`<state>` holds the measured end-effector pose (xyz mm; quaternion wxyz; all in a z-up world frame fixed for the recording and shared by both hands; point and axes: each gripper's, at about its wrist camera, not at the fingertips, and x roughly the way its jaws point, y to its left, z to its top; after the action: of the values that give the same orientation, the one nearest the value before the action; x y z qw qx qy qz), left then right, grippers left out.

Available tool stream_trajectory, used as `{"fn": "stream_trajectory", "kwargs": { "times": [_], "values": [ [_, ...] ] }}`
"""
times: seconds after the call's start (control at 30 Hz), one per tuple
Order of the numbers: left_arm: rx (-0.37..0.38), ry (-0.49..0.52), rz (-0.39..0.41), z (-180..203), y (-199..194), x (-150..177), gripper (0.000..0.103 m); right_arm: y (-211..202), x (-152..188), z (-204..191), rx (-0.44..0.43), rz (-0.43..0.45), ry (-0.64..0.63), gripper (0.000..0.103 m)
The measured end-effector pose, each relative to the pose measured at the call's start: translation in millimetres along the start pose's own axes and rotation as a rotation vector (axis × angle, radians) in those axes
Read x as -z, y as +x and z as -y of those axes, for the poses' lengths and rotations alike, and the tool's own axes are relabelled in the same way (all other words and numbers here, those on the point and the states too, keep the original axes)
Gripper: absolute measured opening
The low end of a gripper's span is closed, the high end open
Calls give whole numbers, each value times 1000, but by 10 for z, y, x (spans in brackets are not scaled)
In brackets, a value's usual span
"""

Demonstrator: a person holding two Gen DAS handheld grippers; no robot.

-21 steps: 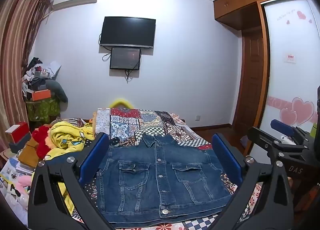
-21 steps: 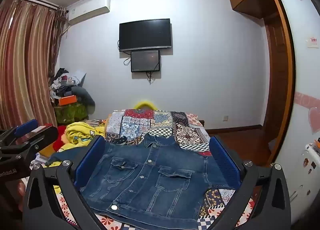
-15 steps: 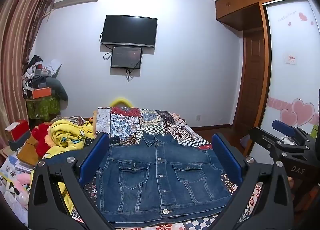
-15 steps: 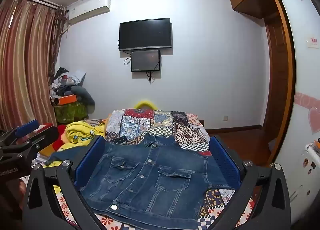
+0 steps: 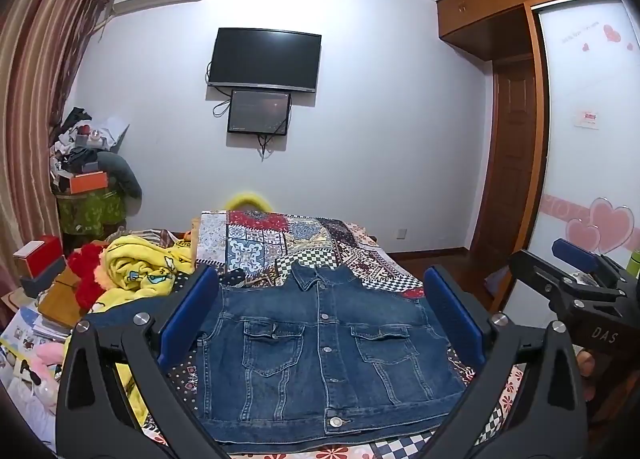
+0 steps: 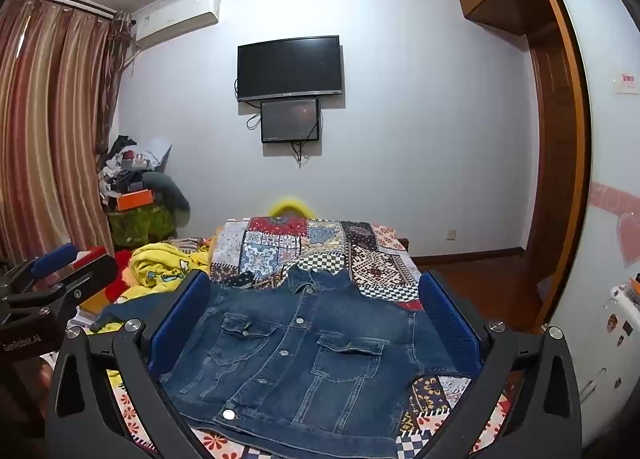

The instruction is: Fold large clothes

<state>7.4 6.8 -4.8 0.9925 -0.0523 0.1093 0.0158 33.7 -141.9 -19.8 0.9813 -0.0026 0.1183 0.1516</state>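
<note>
A blue denim jacket (image 5: 320,351) lies flat, front up and buttoned, on the patchwork bedspread (image 5: 280,235); it also shows in the right wrist view (image 6: 296,355). Its sleeves look tucked in at the sides. My left gripper (image 5: 320,315) is open and empty, held above the jacket's near hem. My right gripper (image 6: 312,319) is open and empty, also above the jacket. Each gripper shows at the edge of the other's view, the right one (image 5: 580,291) and the left one (image 6: 52,283).
A yellow blanket (image 5: 140,271) and red plush lie left of the jacket. Boxes and clutter (image 5: 36,263) stand at the left by the curtain. A TV (image 5: 264,59) hangs on the far wall. A wardrobe (image 5: 588,139) and door are at the right.
Both views have risen and tilted very slightly; the jacket has not moved and both grippers stay open.
</note>
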Motion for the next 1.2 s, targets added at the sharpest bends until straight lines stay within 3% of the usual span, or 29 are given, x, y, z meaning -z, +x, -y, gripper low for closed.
{"fn": "stream_trajectory", "kwargs": {
  "times": [1.2],
  "values": [
    [-16, 5, -8, 9, 60, 25, 103, 15, 0, 70, 3, -5, 14, 103]
  ]
}}
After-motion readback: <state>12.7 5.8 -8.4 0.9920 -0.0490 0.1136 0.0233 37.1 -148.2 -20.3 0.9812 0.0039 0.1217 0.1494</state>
